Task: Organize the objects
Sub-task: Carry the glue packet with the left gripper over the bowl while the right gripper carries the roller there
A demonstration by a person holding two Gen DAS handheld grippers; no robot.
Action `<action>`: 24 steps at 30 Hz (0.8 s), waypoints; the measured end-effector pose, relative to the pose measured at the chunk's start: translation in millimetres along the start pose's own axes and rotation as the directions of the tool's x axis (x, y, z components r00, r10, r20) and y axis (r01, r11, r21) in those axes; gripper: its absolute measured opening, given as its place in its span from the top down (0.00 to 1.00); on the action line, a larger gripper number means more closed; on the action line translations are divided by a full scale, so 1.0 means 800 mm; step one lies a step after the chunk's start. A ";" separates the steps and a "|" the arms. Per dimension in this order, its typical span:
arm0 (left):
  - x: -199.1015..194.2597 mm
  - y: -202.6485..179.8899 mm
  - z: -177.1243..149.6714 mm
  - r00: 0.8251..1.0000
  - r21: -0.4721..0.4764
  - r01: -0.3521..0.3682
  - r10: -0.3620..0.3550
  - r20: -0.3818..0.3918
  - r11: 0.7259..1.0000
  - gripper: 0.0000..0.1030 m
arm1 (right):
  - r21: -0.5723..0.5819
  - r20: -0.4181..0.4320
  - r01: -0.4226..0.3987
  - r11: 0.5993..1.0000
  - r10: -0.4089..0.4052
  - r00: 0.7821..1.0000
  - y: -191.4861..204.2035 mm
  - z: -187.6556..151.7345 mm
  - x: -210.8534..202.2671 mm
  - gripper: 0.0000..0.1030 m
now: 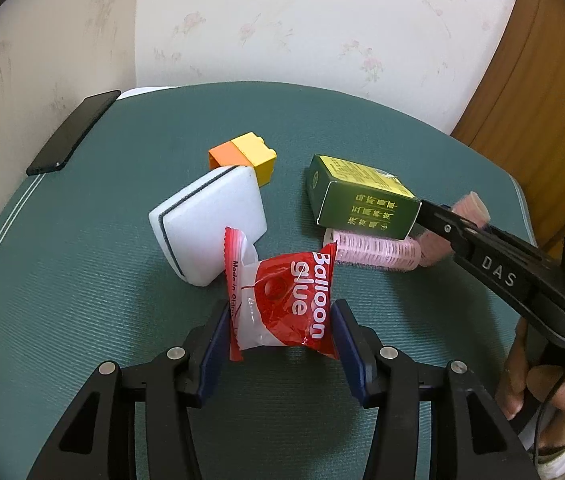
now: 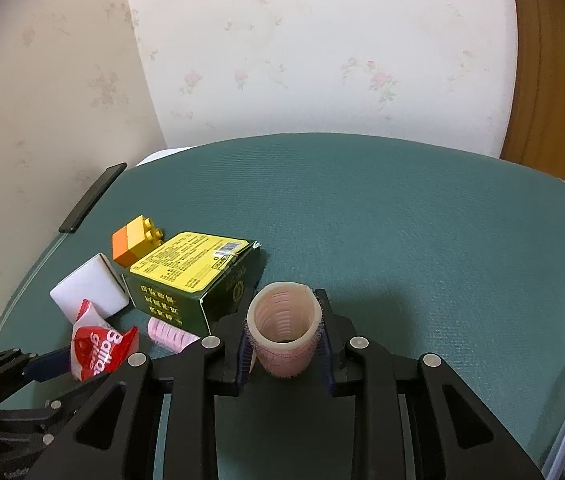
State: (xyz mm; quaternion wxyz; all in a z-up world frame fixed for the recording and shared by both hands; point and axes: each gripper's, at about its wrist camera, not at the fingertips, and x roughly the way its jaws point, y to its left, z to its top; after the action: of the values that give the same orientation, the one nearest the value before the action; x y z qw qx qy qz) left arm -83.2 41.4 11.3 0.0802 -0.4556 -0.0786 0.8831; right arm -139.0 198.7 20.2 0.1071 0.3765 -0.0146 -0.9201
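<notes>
- Objects to tidy sit in a little bunch on a green mat (image 2: 402, 220) that covers the table top.
- Left gripper (image 1: 282, 320) has its two blue pads pressed on a red and white packet (image 1: 282, 304) that says "Balloon glue". The packet is squeezed between the pads and stands up on its edge.
- Right gripper (image 2: 284, 340) is clamped on a pink hair roller (image 2: 284, 328). The roller stands upright, and its round open end faces up between the two blue pads.
- A second pink hair roller (image 1: 374, 252) lies on its side on the mat. It is just in front of a green and yellow box (image 1: 362, 200), and part of it is tucked under the box edge.
- The green and yellow box lies flat with its yellow side up. One end flap looks a bit open in the right wrist view.
- A white sponge block (image 1: 210, 220) with a dark stripe sits tilted, just behind the glue packet. I cannot tell if the two touch.
- An orange and yellow toy brick (image 1: 246, 156) sits right behind the sponge, and it looks like they touch.
- A black phone (image 1: 74, 132) lies at the far left edge of the mat, well apart from the bunch.
- A hand (image 1: 538, 384) holds the handle of the right gripper at the right side of the left wrist view.
</notes>
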 end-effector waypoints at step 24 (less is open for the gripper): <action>-0.026 -0.013 -0.005 0.995 0.011 0.093 -0.094 0.038 0.996 0.51 | 0.059 0.058 0.001 0.998 -0.004 0.998 -0.020 -0.016 -0.057 0.73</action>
State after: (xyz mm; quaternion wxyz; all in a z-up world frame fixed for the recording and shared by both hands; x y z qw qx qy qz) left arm -67.3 47.2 27.4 0.1221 -0.4340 -0.0973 0.8873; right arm -101.8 224.5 40.6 0.0943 0.3525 -0.0447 -0.9300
